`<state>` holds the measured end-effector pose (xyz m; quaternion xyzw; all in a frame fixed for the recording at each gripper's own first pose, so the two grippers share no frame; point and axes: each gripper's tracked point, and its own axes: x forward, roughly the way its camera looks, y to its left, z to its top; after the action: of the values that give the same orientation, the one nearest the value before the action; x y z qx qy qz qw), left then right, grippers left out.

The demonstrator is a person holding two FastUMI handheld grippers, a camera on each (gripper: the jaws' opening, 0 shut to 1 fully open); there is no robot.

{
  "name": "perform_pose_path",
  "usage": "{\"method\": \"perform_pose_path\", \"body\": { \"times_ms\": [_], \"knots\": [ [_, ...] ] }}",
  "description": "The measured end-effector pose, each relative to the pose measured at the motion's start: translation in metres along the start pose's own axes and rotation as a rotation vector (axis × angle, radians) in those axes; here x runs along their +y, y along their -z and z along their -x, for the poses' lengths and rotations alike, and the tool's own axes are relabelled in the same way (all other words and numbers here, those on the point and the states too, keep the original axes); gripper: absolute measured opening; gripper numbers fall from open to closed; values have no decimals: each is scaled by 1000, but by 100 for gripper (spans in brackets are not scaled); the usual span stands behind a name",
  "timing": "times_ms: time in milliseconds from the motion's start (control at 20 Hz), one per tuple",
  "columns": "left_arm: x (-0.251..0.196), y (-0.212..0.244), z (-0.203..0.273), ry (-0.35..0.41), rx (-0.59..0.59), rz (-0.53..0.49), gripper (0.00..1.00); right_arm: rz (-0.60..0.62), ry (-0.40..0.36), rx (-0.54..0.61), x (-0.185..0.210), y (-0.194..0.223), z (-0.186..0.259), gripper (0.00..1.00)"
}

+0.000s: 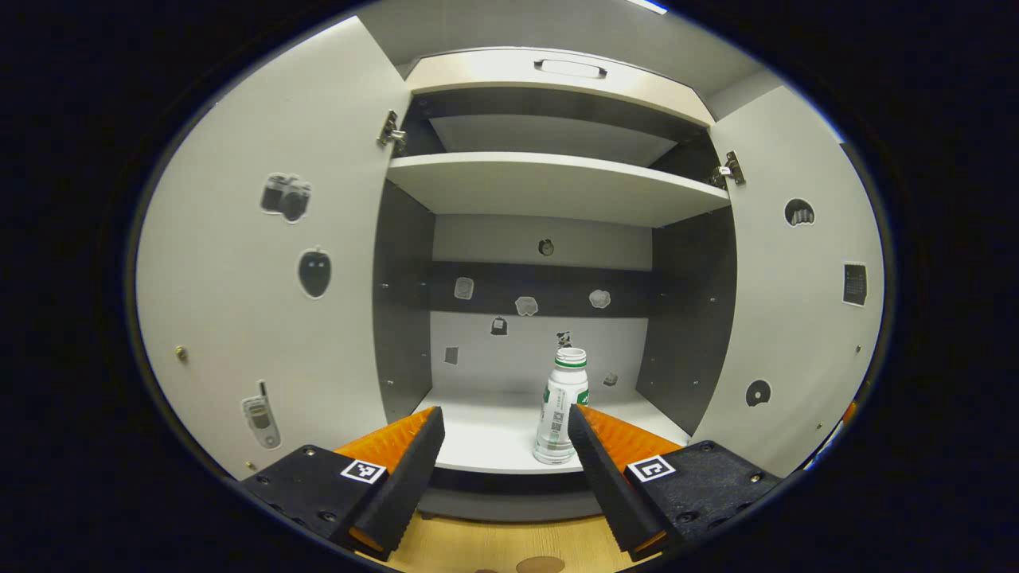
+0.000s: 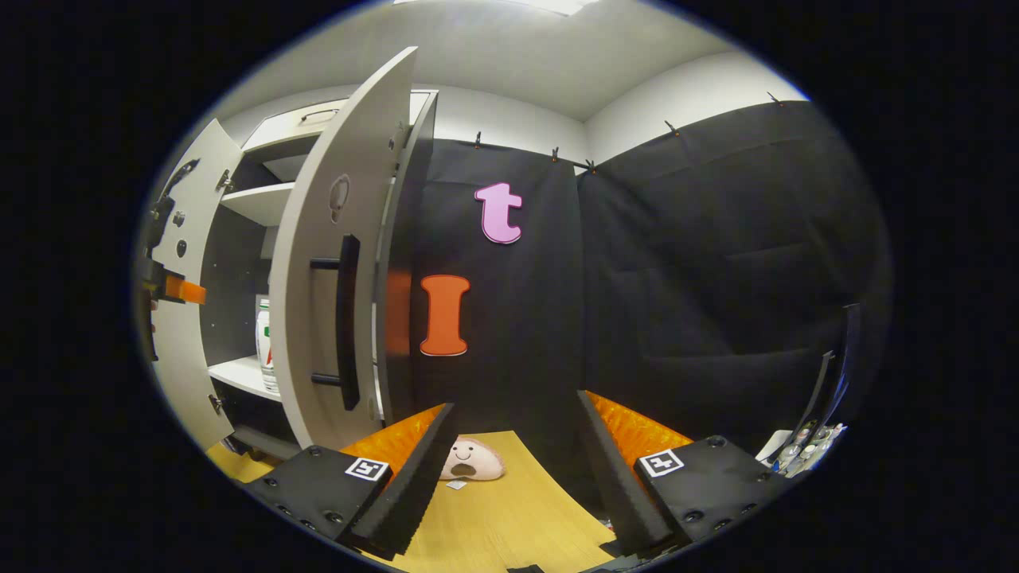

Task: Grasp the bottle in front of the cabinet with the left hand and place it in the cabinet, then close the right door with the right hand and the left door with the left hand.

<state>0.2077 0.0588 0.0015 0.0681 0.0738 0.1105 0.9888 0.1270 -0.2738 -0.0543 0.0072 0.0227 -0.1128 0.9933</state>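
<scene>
Your small white plastic bottle [image 1: 563,406] with the green band under its white cap stands upright on the bottom shelf of the grey-and-white cabinet [image 1: 549,187], close to the shelf's front edge and a little right of centre. Its label carries green print and a small square code patch, and the base looks clear and rounded. In the left gripper view your left gripper [image 1: 506,434] sits just in front of the shelf with its fingers spread wide apart; the bottle appears just beside the right-hand finger, but nothing is clamped, and you cannot tell whether that finger touches it. Both doors stand open: the left door [image 1: 263,263] with its stickers of a camera, a dark oval and a phone, and the right door [image 1: 796,294] with a few dark stickers. More small stickers dot the back wall of the cabinet above the bottle. In the right gripper view your right gripper [image 2: 516,434] is also open, fingers apart and holding nothing, over a light wooden tabletop [image 2: 509,517]. The right door shows there edge-on with its long black bar handle [image 2: 346,318], and a sliver of the bottle peeks out behind it. A pale pink face-shaped toy [image 2: 470,460] lies on the table near that gripper's left finger.
</scene>
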Motion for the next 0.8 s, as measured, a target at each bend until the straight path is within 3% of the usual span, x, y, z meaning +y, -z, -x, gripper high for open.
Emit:
{"method": "perform_pose_path", "body": {
  "times_ms": [200, 400, 800],
  "knots": [
    [17, -1, 53, 2, -18, 33, 95, 29, 22, 24, -9, 21, -17, 98],
    [42, -7, 85, -33, -58, 24, 95, 43, -19, 66, 15, 41, -29, 98],
    [56, -10, 105, 34, -95, -1, 95, 48, -71, 127, 66, 62, -28, 94]
  ]
}}
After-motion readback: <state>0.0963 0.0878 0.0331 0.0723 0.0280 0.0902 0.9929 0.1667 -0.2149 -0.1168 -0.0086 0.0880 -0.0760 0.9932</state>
